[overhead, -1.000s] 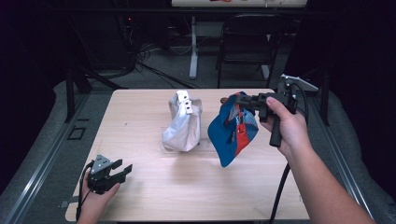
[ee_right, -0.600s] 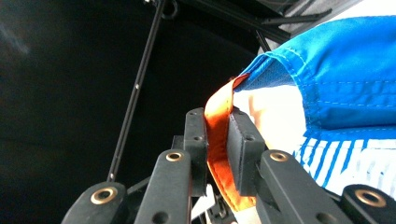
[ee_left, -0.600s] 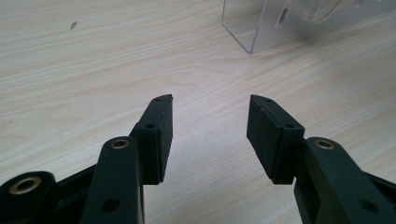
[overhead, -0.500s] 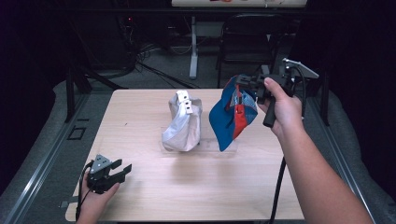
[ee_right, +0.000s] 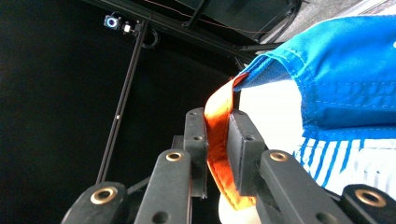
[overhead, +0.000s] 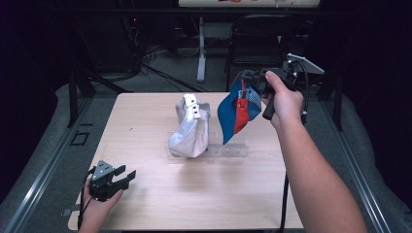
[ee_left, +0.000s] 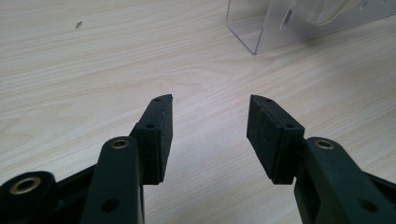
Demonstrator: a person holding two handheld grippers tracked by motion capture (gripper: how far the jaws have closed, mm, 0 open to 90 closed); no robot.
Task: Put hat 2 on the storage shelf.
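A: High view first: how does the blue bag [overhead: 232,112] sit against the clear stand [overhead: 228,149]?

B: It hangs clear above the stand's right part. A second ago its lower end was down by the table [overhead: 145,121] beside the stand; now the whole bag is lifted up and back, so I judge the lift is done and it is being carried away from the stand. The right gripper [overhead: 252,81] holds it from the top.

A: And its long axis?

B: Near vertical, leaning a little: the held end is up toward the right gripper and the free end points down at the stand. The silver bag [overhead: 190,127] is on the stand's left part, upright, unchanged.

A: Left gripper view?

B: The left gripper [ee_left: 209,126] has its jaws spread with nothing between them, low over the wood. The stand's clear corner [ee_left: 261,28] is ahead and to the right, well apart. In the high view this gripper has not moved from its near-left spot.

A: Right gripper view?

B: The right gripper [ee_right: 217,140] is clamped on the bag's orange strap [ee_right: 215,135], and the blue cloth [ee_right: 345,79] spreads off to one side of the jaws.
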